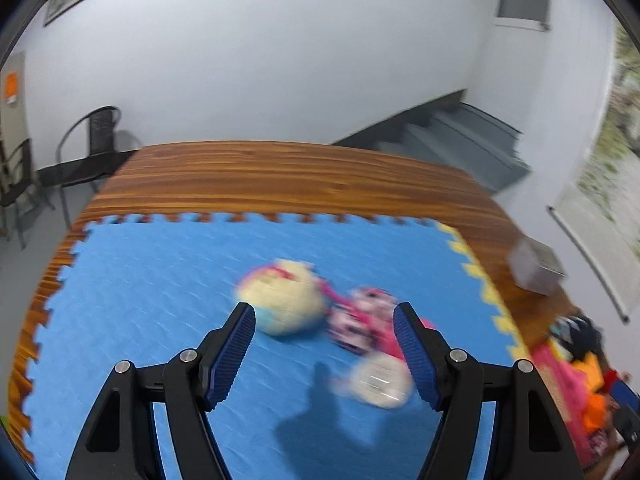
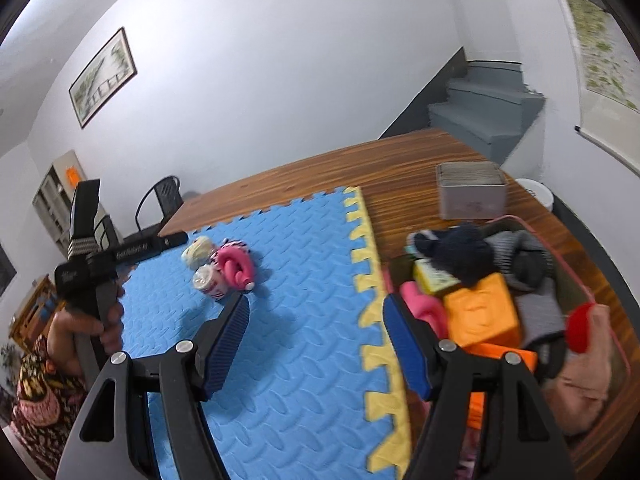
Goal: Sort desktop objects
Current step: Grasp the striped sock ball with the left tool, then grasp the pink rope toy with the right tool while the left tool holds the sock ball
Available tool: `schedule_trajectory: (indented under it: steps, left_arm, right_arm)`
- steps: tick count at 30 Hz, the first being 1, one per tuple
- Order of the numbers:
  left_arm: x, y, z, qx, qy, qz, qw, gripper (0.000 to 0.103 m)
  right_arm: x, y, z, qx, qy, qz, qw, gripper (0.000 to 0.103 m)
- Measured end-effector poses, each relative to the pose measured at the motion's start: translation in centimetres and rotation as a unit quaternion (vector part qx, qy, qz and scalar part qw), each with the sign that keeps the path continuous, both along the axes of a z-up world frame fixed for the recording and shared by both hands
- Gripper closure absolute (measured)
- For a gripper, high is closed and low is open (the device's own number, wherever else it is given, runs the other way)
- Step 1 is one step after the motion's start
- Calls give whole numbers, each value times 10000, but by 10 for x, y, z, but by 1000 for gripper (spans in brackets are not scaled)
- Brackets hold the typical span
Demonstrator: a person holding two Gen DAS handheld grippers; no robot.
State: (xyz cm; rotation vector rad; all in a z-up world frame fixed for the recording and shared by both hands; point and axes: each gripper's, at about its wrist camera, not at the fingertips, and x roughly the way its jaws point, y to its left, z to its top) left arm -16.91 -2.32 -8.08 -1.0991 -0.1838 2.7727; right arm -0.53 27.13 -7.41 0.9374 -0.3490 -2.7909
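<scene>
On the blue foam mat (image 1: 160,280) lie a cream ball (image 1: 284,300), a pink striped toy (image 1: 364,320) and a small white cup on its side (image 1: 380,380). The same ball (image 2: 196,252), pink toy (image 2: 234,264) and cup (image 2: 208,280) show in the right wrist view. My left gripper (image 1: 324,352) is open and empty, just short of these things. My right gripper (image 2: 314,340) is open and empty over the mat's yellow edge (image 2: 368,300), beside a pink-rimmed basket (image 2: 600,292) full of sorted items. The left view is blurred.
The basket holds an orange block (image 2: 480,312), dark knitted things (image 2: 468,252) and a red ball (image 2: 580,326). A grey box (image 2: 472,194) stands on the wooden table (image 2: 360,168) behind it. The person's hand (image 2: 100,320) holds the left gripper at the left.
</scene>
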Motion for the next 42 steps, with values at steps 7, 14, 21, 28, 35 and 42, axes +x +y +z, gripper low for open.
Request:
schedule_trajectory:
  steps: [7, 14, 21, 28, 35, 42]
  left_arm:
    - [-50, -9, -41, -135, -340, 143, 9992, 30]
    - [-68, -12, -70, 169, -691, 105, 9974, 30]
    - [-62, -17, -62, 447, -713, 64, 9964, 33]
    - [-42, -35, -27, 867, -345, 177, 9955, 34]
    - [-37, -43, -15, 1012, -308, 181, 9942, 33]
    - [-39, -36, -19, 919, -382, 86, 9950, 33]
  right_arm:
    - [-21, -18, -12, 134, -186, 136, 9996, 30]
    - [-40, -21, -31, 161, -500, 123, 9985, 30]
    - [-68, -47, -41, 234, -687, 368, 9967, 30]
    - [-118, -68, -49, -3, -1040, 492, 9934, 30]
    - [-165, -86, -64, -434, -1396, 576, 9876, 30]
    - [-192, -105, -85, -499, -1563, 959, 9818, 39]
